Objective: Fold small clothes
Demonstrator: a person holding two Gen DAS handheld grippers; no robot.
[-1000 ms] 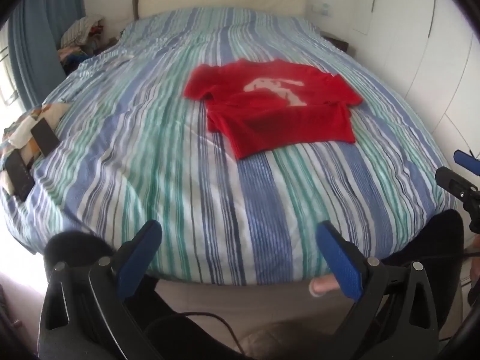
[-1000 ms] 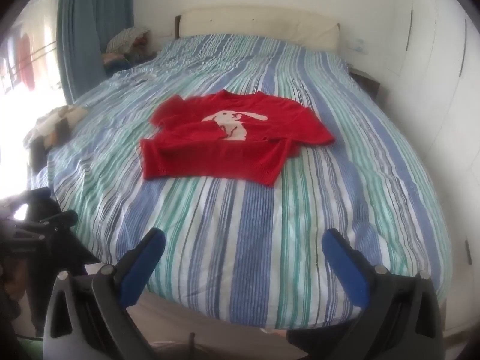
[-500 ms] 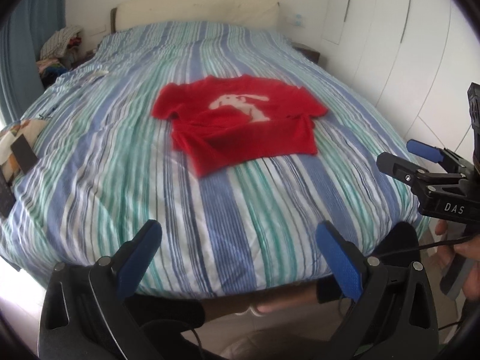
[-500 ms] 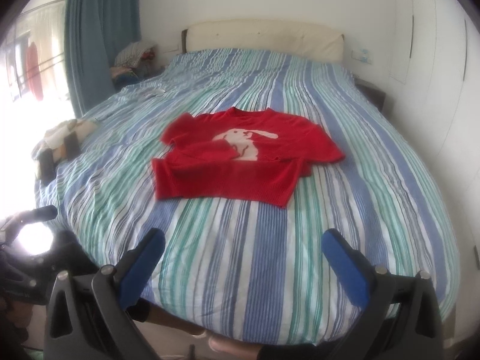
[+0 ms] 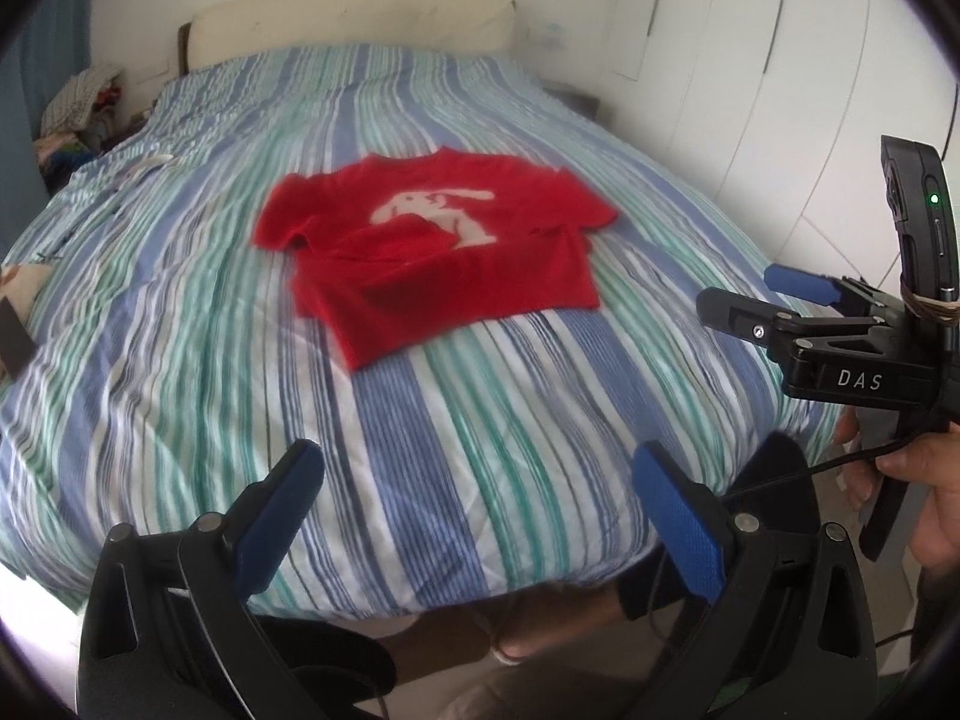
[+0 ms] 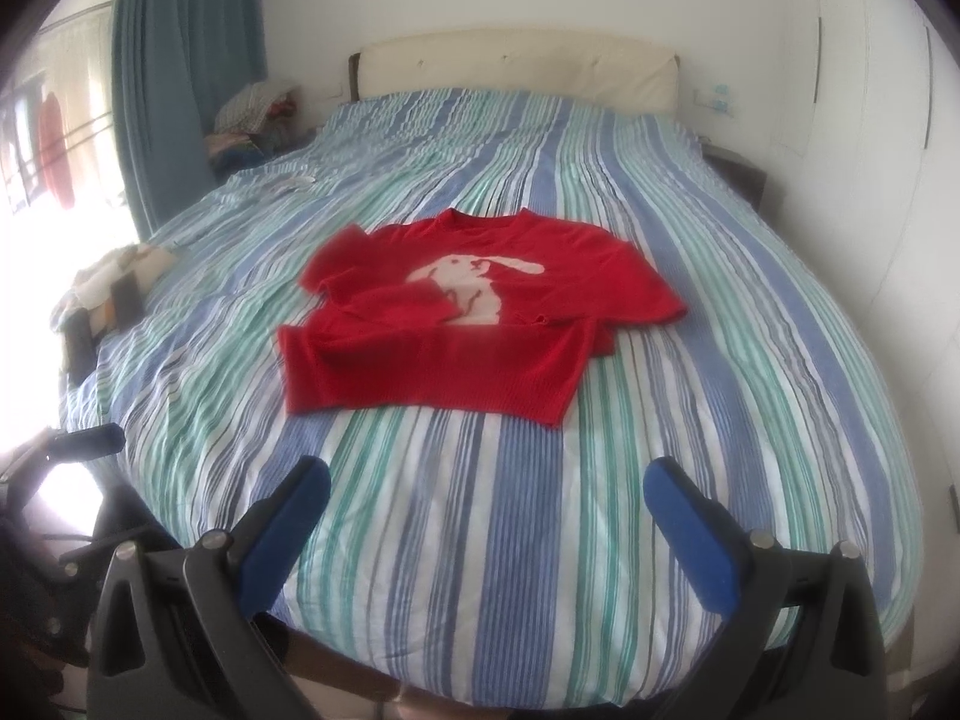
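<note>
Both grippers have come closer to the bed (image 5: 480, 480) over the last second, and the right gripper (image 5: 744, 306) now shows at the right edge of the left view. The red sweater (image 6: 474, 324) lies flat mid-bed, its hem toward the foot and one sleeve folded across its white rabbit. The left gripper (image 5: 480, 504) and right gripper (image 6: 486, 516) hover at the foot of the bed, well short of the sweater, fingers spread wide, holding nothing.

I see the red sweater (image 5: 444, 252) blurred; the bed's (image 5: 180, 360) near edge hides the floor beneath.
</note>
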